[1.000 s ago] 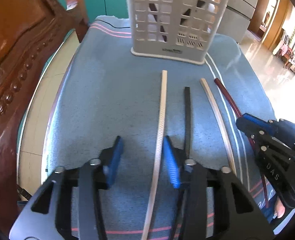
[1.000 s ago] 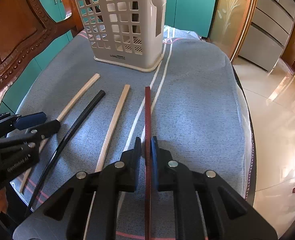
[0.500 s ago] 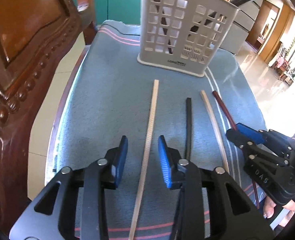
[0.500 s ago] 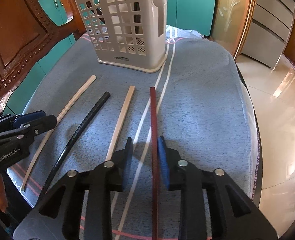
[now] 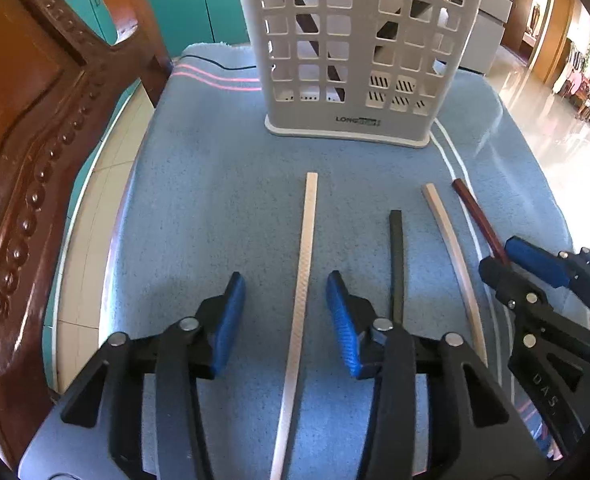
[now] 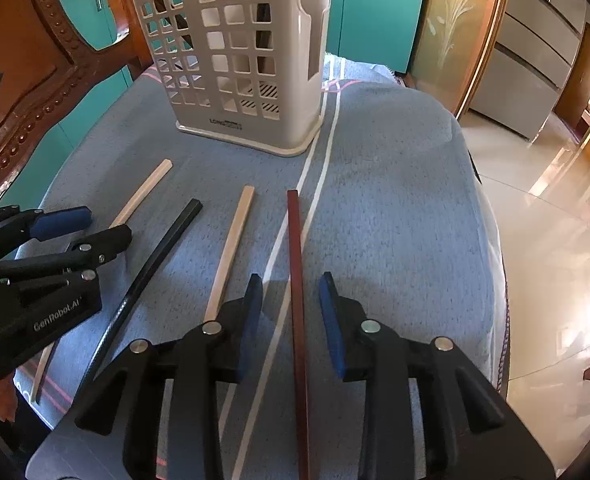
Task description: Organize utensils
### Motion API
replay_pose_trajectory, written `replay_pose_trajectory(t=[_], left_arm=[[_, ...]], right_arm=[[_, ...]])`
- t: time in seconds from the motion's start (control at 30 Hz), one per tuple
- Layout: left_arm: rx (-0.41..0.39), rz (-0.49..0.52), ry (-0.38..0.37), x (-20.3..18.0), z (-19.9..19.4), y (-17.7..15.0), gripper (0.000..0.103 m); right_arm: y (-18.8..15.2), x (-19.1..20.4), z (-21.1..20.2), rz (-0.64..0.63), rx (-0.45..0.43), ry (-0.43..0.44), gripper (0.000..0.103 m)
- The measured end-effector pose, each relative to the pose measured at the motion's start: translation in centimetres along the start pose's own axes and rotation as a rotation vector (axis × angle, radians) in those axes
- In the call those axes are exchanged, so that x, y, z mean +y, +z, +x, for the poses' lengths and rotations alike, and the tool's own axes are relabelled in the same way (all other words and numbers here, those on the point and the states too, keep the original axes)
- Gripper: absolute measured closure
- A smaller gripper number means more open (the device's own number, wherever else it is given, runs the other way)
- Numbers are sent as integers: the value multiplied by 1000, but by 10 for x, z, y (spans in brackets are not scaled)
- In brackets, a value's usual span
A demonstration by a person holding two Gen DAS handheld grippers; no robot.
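Four sticks lie on the cloth (image 5: 215, 200) before the basket (image 5: 359, 52); my left claw (image 5: 285, 320) gapes around the white stick (image 5: 305, 264); my right claw (image 6: 291, 316) gapes around the red stick (image 6: 297, 280).

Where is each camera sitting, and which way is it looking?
Left wrist: sits on the left tool, looks along its open fingers at the white stick and basket; the right tool shows at right.
Right wrist: sits on the right tool, looks along the red stick toward the basket; the left tool shows at left.
Both share the basket, four sticks and blue cloth.
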State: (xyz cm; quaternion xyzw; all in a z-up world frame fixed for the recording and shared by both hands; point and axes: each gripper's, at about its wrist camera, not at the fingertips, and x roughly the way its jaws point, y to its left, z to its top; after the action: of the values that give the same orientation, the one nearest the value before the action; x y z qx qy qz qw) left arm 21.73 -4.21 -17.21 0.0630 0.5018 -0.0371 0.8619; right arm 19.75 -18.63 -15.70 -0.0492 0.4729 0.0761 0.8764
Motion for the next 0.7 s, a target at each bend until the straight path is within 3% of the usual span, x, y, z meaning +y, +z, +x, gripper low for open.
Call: replay_pose_trajectory(t=[0.23,0.7], left_arm=[[7,-12,-12,6,-1,-1,47],[46,4,-30,18,10,11,46]], right_arm=[[2,2,1,-7,6,-8,70],[4,-2,3,2,16,9,69]])
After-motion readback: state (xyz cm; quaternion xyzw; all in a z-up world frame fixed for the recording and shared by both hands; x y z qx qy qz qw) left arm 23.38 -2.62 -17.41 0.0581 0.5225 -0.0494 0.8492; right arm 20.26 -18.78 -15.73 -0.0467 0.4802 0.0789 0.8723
